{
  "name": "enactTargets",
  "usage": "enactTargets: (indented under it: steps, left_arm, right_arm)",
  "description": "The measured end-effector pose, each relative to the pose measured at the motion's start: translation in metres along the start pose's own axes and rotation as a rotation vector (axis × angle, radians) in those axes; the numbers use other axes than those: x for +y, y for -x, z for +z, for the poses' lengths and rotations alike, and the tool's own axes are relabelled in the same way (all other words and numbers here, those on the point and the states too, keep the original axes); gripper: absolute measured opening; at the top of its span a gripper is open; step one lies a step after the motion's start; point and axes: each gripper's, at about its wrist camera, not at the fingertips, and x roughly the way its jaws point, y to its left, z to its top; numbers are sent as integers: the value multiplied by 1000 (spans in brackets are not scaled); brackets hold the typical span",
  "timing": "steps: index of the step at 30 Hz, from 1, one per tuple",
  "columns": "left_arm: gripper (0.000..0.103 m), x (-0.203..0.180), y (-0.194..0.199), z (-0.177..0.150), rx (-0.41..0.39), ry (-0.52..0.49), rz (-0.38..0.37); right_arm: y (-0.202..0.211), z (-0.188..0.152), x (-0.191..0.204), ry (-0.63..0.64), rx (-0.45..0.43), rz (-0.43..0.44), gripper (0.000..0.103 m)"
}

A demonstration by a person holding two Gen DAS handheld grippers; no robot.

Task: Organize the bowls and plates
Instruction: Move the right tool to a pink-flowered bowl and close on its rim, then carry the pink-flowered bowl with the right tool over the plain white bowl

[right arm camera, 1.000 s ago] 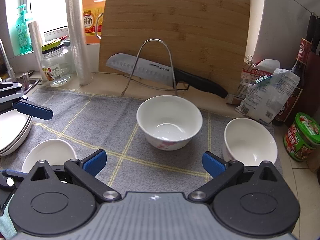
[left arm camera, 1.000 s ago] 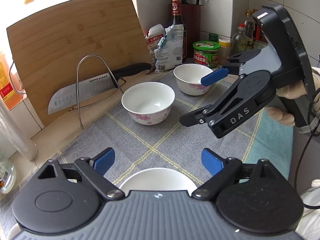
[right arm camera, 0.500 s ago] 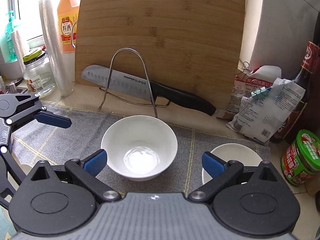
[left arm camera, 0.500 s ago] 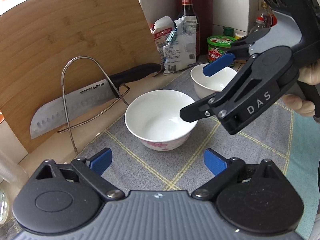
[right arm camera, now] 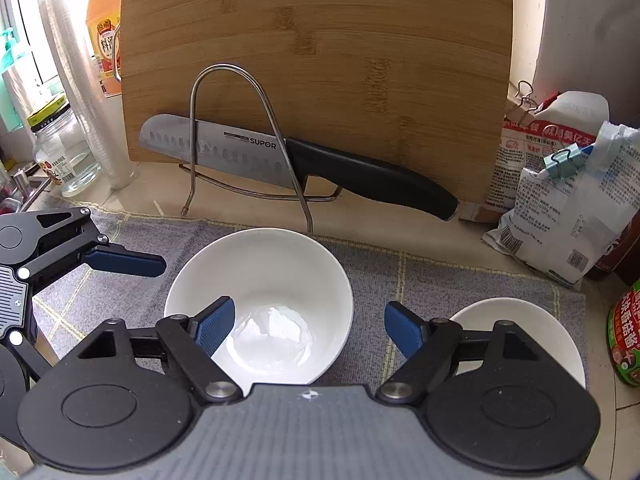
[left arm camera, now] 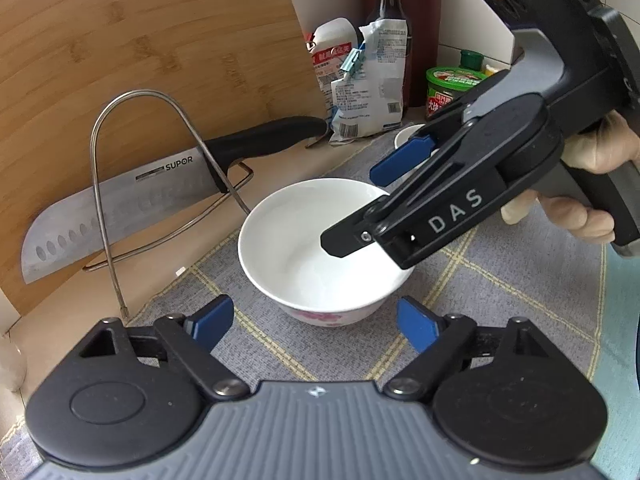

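Both grippers have closed in on the same white bowl (right arm camera: 259,304), which stands upright on the grey checked cloth (left arm camera: 500,292) covering the surface, just in front of a wire rack (right arm camera: 248,140) holding a kitchen knife (right arm camera: 280,160) against a wooden cutting board (right arm camera: 320,60). A second ago the bowl sat well ahead of them; now it fills the lower middle of both views. The right gripper (right arm camera: 308,326) hangs over the bowl's right rim, one finger inside the bowl and one outside, its jaws closing but not yet pressing the wall. The left gripper (left arm camera: 316,322) sits just short of the bowl's near side, its jaws also closing with nothing between them yet. A second white bowl (right arm camera: 532,332) waits just to the right on the cloth. Judging by this, the right gripper is about to pinch the rim, probably to stack the bowls.
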Motion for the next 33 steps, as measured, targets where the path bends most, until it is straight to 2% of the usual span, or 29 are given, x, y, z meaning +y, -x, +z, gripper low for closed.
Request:
enactTargets:
  steps: [19,33]
  left_arm:
    - [80,3,-10,3,-13,15,-56]
    - [80,3,-6,6,-2,43,-72]
  right_arm:
    - [-19,8,-1,11,33,35,62]
    - [-19,8,2,7,37,36,61]
